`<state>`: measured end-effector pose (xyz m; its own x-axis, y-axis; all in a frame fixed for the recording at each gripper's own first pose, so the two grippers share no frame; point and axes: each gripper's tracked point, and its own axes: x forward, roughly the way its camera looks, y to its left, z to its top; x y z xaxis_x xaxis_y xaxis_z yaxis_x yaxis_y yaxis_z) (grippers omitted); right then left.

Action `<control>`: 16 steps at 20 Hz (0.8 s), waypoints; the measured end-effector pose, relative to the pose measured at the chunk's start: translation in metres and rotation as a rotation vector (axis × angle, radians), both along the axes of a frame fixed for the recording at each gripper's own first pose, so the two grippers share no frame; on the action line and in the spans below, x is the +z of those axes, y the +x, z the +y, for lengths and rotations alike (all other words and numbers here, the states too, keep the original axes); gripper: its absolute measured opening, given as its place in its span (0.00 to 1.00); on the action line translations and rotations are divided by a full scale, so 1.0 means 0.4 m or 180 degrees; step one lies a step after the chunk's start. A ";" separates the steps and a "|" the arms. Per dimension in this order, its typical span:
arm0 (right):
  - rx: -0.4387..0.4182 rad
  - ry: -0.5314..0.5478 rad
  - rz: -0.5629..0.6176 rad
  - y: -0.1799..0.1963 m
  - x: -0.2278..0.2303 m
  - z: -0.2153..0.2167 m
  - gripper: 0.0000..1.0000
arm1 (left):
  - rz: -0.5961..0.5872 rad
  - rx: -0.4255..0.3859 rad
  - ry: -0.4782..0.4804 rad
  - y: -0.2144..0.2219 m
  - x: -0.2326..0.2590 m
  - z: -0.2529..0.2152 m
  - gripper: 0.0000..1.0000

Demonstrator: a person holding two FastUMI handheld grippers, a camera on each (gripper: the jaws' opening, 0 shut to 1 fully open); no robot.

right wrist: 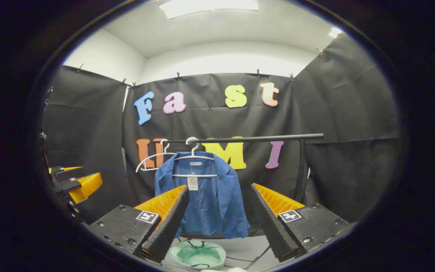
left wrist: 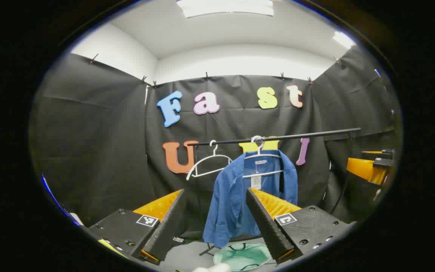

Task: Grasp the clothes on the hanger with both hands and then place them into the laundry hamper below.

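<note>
Left gripper view: left tool (left wrist: 217,223) released, fingers spread wide, holding nothing, touching nothing. Blue shirt (left wrist: 236,196) hangs ahead on white hanger (left wrist: 259,160) from black rail (left wrist: 278,136); empty white hanger (left wrist: 208,163) beside it. Green laundry hamper (left wrist: 242,256) on floor below shirt. Right tool (left wrist: 370,166) at right edge, well apart from shirt.

Right gripper view: right tool (right wrist: 219,221) released, wide open, empty. Blue shirt (right wrist: 206,200) ahead between fingers, untouched, on hanger (right wrist: 195,155). Hamper (right wrist: 198,254) beneath. Left tool (right wrist: 74,185) at left edge. Rail post (right wrist: 300,170) right of shirt.
</note>
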<state>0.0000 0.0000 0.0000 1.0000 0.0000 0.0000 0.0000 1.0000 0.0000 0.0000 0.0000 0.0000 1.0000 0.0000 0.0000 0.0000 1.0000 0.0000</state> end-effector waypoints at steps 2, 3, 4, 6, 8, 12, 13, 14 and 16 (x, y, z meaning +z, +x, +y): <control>-0.0013 -0.0014 0.0029 -0.003 -0.004 0.004 1.00 | -0.0005 0.0019 0.0006 0.000 0.004 0.010 0.99; -0.0022 -0.0019 0.0034 -0.003 -0.003 0.006 0.99 | -0.0013 0.0031 0.0015 -0.005 0.006 0.016 0.99; -0.0039 -0.0026 0.0034 -0.005 -0.004 0.004 1.00 | -0.0015 0.0034 0.0025 -0.004 0.008 0.020 0.99; -0.0062 -0.0032 0.0024 -0.004 -0.002 0.006 0.99 | 0.0001 0.0044 0.0028 -0.001 0.008 0.028 0.99; -0.0097 -0.0005 0.0018 -0.004 -0.001 0.003 1.00 | 0.0005 0.0049 0.0019 0.007 0.005 0.039 0.99; -0.0122 0.0020 0.0012 -0.005 -0.003 0.006 1.00 | 0.0007 0.0065 0.0029 -0.002 0.010 0.050 0.99; -0.0137 -0.0002 0.0007 -0.006 -0.003 0.002 0.99 | 0.0008 0.0064 0.0041 0.000 0.009 0.052 0.99; -0.0151 -0.0010 -0.0009 -0.007 -0.001 0.002 1.00 | 0.0007 0.0063 0.0054 0.001 0.013 0.054 0.98; -0.0153 0.0003 -0.0016 -0.008 -0.001 0.006 1.00 | 0.0005 0.0044 0.0058 0.008 0.008 0.052 0.96</control>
